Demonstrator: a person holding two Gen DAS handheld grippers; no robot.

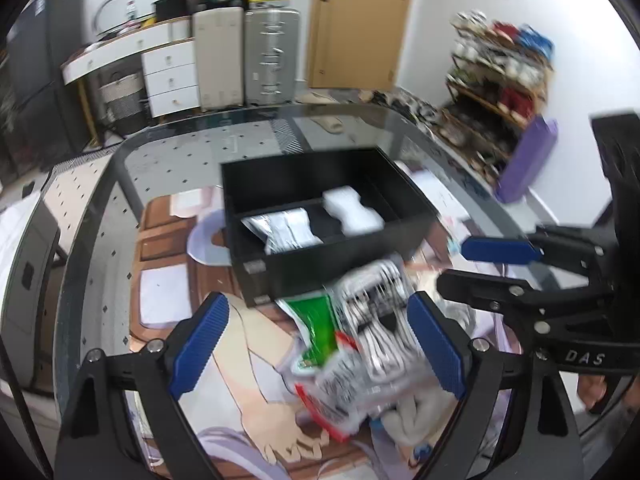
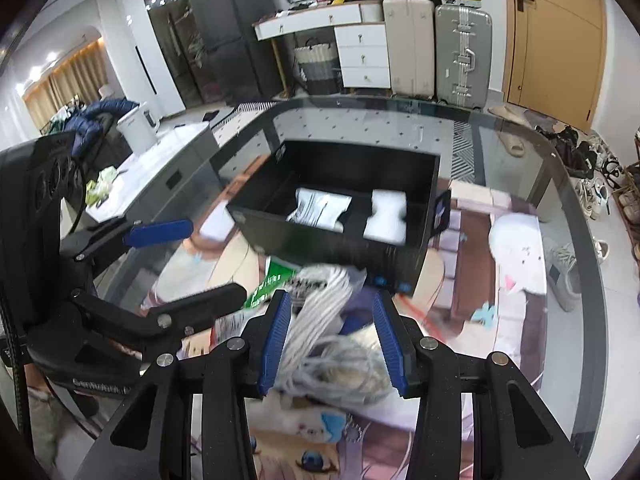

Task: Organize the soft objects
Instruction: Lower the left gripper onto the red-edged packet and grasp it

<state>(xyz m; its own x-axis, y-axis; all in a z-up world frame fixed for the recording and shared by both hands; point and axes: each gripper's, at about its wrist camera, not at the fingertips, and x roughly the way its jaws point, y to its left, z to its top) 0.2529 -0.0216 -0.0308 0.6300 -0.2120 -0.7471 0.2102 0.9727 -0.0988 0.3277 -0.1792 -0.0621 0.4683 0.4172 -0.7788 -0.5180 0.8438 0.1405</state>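
A black divided box [image 1: 320,252] stands on the glass table; it holds a silver-white packet [image 1: 286,230] and a white pad [image 1: 352,212]. It also shows in the right wrist view [image 2: 336,236]. In front of it lies a heap of soft packets: a clear bag of white cable [image 1: 376,312] and a green packet [image 1: 314,320]. My left gripper [image 1: 320,340] is open over this heap. My right gripper [image 2: 332,340] has its jaws on either side of the bagged white cable [image 2: 332,328], apparently closed on it. Each gripper shows in the other's view.
The glass table [image 2: 520,152] has an anime-print mat [image 1: 240,400] under the heap. A purple box [image 1: 528,156] stands off the table's right. Suitcases, drawers and a shoe rack stand behind.
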